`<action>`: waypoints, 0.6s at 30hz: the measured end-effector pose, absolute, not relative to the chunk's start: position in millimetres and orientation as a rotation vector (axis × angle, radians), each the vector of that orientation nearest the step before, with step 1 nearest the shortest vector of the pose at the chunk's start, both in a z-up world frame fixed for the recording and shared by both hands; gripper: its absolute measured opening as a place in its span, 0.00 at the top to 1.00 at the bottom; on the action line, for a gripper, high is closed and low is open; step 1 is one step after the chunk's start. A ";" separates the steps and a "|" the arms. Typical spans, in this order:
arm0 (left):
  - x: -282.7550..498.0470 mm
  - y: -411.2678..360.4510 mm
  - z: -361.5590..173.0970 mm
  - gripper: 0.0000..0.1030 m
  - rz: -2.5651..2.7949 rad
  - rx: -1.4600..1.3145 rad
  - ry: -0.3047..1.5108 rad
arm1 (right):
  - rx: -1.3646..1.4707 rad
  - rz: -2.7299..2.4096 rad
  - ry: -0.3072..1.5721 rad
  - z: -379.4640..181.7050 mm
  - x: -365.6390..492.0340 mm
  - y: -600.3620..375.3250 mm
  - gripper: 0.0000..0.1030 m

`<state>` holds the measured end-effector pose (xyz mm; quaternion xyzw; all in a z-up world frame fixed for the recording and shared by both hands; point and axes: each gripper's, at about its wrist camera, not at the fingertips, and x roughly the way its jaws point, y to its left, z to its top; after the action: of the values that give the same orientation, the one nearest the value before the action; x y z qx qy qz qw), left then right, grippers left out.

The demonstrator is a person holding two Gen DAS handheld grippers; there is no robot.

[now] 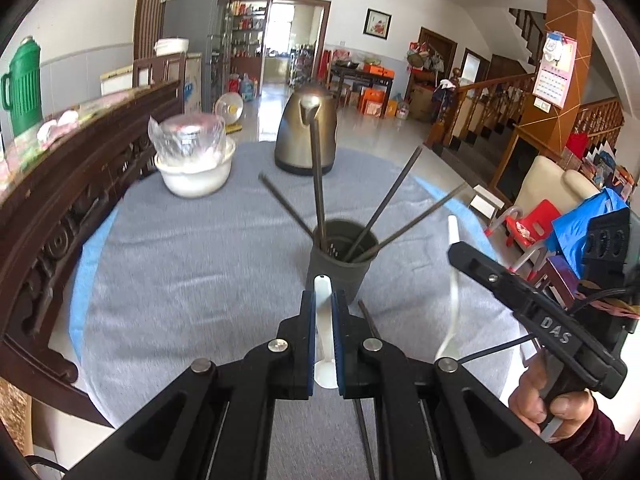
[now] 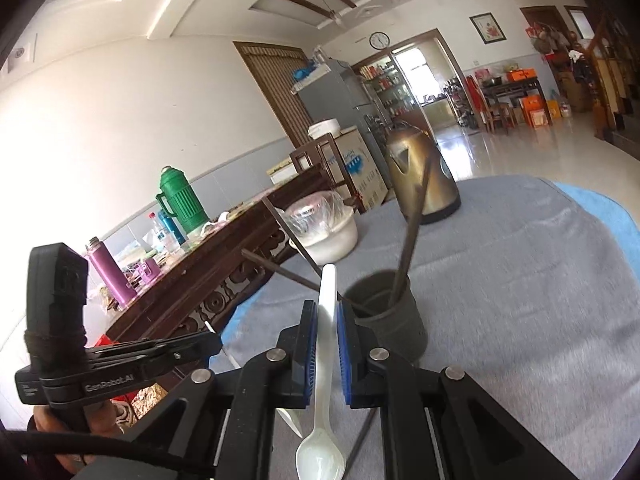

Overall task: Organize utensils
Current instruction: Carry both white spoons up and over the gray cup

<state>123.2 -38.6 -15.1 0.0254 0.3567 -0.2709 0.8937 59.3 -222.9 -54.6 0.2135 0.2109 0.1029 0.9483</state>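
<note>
A dark grey cup stands mid-table and holds several dark chopsticks; it also shows in the right wrist view. My left gripper is shut on a white plastic spoon, handle forward, just in front of the cup. My right gripper is shut on another white plastic spoon, handle forward, bowl near the camera, left of the cup. The right gripper also shows at the right of the left wrist view. One loose chopstick lies on the cloth under the left gripper.
A bronze kettle stands behind the cup. A white bowl with a plastic-wrapped lid sits at the left. The round table has a grey cloth. A dark wooden bench back borders the left edge, with a green thermos.
</note>
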 end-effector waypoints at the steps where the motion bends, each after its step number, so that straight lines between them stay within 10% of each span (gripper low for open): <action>1: 123.2 -38.8 -10.7 0.92 -0.561 0.058 0.728 | 0.429 0.210 0.421 -52.1 61.7 -222.1 0.89; 18: 143.4 -66.4 45.9 0.92 -0.599 0.090 0.582 | 0.405 0.161 0.265 -5.6 93.2 -231.1 0.89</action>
<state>143.4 -66.4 45.9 0.0439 0.2827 -0.2908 0.9130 93.2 -231.1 -5.6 0.2005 0.1310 0.0796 0.9676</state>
